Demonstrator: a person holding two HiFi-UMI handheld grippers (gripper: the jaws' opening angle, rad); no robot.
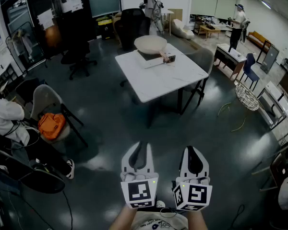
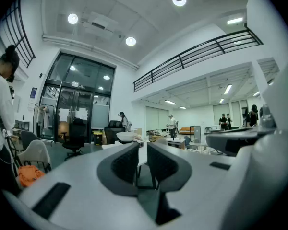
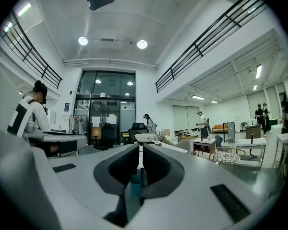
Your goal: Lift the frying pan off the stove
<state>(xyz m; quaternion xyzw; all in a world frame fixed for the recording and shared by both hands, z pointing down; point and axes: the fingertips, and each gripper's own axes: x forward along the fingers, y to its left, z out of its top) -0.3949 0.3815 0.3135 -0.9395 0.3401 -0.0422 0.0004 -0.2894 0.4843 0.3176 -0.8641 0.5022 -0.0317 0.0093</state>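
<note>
Well short of the counter (image 1: 169,79) and frying pan (image 1: 150,44), left gripper (image 1: 140,146) and right gripper (image 1: 192,150) point level, side by side, jaws together.

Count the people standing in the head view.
2: one person behind the white table, top centre; a second person at far upper right. Others may be hidden.

White surface (image 1: 169,82) sits mid-room on the dark glossy floor (image 1: 103,111). Over on the left, an orange bag (image 1: 50,125) rests on a grey chair (image 1: 44,98) beside a seated person in white (image 1: 7,121). Black office chair (image 1: 79,56) behind. Far back, two people stand — one by the wall (image 1: 150,4), one at right (image 1: 238,20). Wire basket (image 1: 247,97) right of the surface.
</note>
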